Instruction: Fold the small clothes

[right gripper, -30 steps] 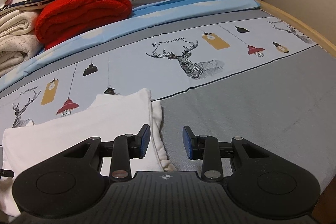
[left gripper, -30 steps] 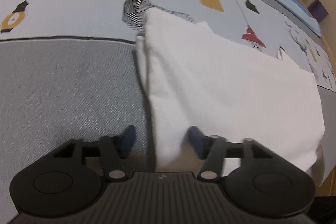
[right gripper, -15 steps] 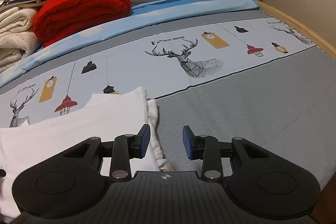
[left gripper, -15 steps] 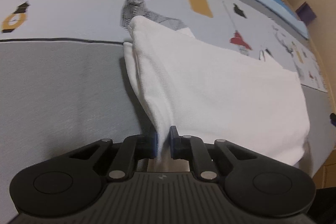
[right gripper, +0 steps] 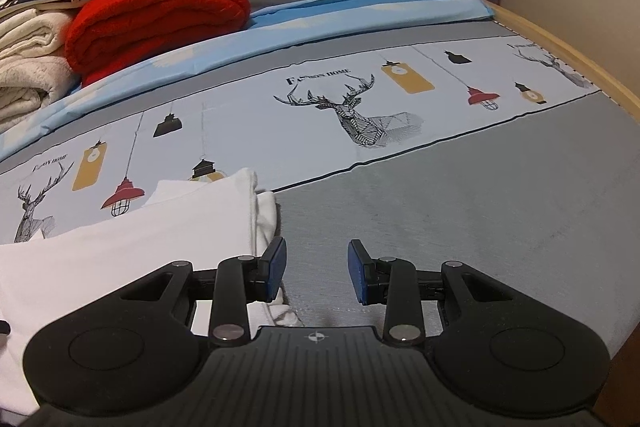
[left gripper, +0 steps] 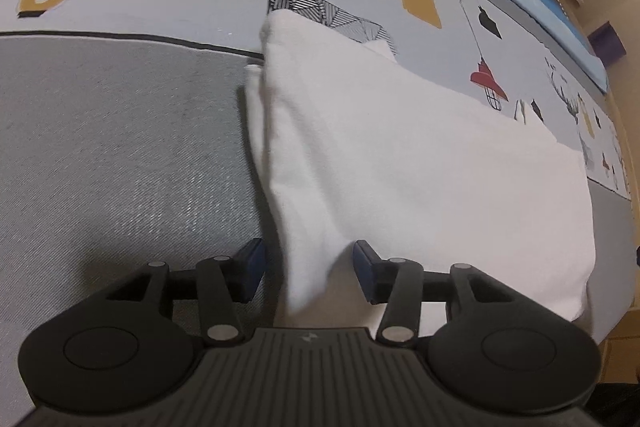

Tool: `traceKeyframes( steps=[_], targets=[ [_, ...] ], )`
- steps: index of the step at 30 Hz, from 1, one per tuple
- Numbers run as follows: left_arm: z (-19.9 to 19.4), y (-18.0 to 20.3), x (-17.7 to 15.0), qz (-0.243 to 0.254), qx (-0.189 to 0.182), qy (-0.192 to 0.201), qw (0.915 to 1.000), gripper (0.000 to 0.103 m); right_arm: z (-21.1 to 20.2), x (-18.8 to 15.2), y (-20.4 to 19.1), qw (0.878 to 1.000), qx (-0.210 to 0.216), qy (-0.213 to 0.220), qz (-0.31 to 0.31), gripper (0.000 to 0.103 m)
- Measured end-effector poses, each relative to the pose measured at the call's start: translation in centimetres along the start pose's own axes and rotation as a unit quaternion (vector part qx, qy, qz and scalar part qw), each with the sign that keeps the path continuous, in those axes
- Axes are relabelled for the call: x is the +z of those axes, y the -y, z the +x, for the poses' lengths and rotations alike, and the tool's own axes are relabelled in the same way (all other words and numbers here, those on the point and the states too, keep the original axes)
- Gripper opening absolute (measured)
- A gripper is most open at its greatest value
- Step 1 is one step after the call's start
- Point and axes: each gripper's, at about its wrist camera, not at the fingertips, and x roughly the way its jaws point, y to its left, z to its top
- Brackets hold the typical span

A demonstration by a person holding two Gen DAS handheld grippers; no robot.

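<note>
A white cotton garment [left gripper: 420,163], already folded into a thick rectangle, lies on the bed's grey and pale printed cover [left gripper: 120,155], filling the centre and right of the left wrist view and the lower left of the right wrist view. The left tool [left gripper: 306,269] points steeply down at the garment's near corner at the bottom centre of its frame; its jaws are opening, and a loose tip of white cloth hangs between the blue pads [left gripper: 252,265] without being pressed by either. The right tool [right gripper: 316,271] hovers with its jaws apart and nothing between them, just beside the garment's right edge over the grey band of the cover.

The step in hand looks like releasing that corner and settling the fold. To do it well, the left tool should probably let the jaws spread fully before lifting, so the pads do not drag the corner and spoil the layers stacked along the left edge. The uneven lower layer peeking out there could be tucked flush. The folded red fleece blanket [right gripper: 156,15] in the upper left of the right wrist view lies well apart.
</note>
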Motion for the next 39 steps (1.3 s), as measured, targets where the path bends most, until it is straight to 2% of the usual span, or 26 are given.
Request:
traceKeyframes(
  steps=[3,4,8,10,16,22,24,32,36,39],
  targets=[
    [0.3,0.6,0.0,0.007,0.007,0.007,0.9999,0.049,0.0,0.0,0.3,1.000,-0.001,0.000,0.003,0.035],
    [0.4,0.9,0.0,0.014,0.009,0.008,0.9998,0.041,0.0,0.0,0.3,1.000,-0.001,0.000,0.004,0.035],
    [0.5,1.4,0.0,0.026,0.018,0.013,0.9994,0.018,0.0,0.0,0.4,1.000,-0.001,0.000,0.005,0.035],
    [0.3,1.2,0.1,0.025,0.011,0.014,0.9995,0.014,0.0,0.0,0.4,1.000,-0.001,0.001,0.005,0.035],
    [-1.1,1.1,-0.1,0.041,0.011,0.030,0.9986,0.013,0.3,0.2,0.0,1.000,0.004,0.001,0.002,0.035],
    [-1.7,0.6,-0.5,0.059,0.065,0.035,0.9955,0.013,0.5,0.2,-0.8,1.000,0.011,0.000,-0.011,0.035],
    [-1.6,0.2,-0.6,0.064,0.071,0.033,0.9949,0.013,0.6,0.2,-1.0,1.000,0.012,-0.001,-0.014,0.035],
    [-1.6,-0.9,-0.2,0.031,0.049,0.028,0.9979,0.013,0.5,0.4,-1.0,1.000,0.016,0.001,-0.010,0.035],
    [-2.7,0.9,0.2,0.052,0.054,0.043,0.9963,0.012,0.1,0.5,-0.7,1.000,0.024,0.007,-0.012,0.035],
    [-4.5,3.3,0.4,0.062,0.023,0.069,0.9954,0.012,-0.5,0.5,-0.3,0.999,0.029,0.016,-0.021,0.035]
  ],
)
